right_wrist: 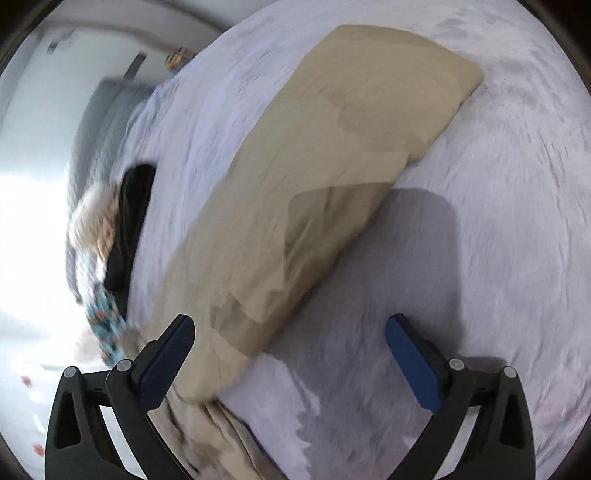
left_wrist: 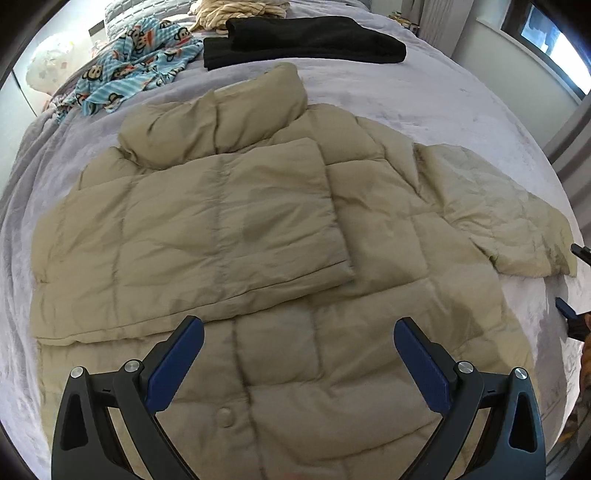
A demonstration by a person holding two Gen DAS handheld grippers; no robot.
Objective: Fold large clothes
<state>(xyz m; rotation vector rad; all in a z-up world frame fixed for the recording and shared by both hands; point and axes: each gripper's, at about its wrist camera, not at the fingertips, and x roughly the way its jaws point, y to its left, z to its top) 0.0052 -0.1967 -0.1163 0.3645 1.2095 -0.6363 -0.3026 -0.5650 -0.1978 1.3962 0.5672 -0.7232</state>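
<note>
Spreading over the grey bed [left_wrist: 424, 85], the tan jacket [left_wrist: 229, 229] lies flat, one sleeve folded across its front, the other sleeve [left_wrist: 491, 210] still flung out sideways near the bed's edge. Both the left gripper [left_wrist: 299, 354], over the hem, and the right gripper [right_wrist: 290, 354], over that loose sleeve, hang with jaws wide apart and empty; puffy, slick fill could spring back or slip from a shallow pinch. Black clothes [left_wrist: 303, 40], a monkey-print cloth [left_wrist: 136, 62] and a rope-like bundle [left_wrist: 240, 11] sit well apart, blocking nothing.
</note>
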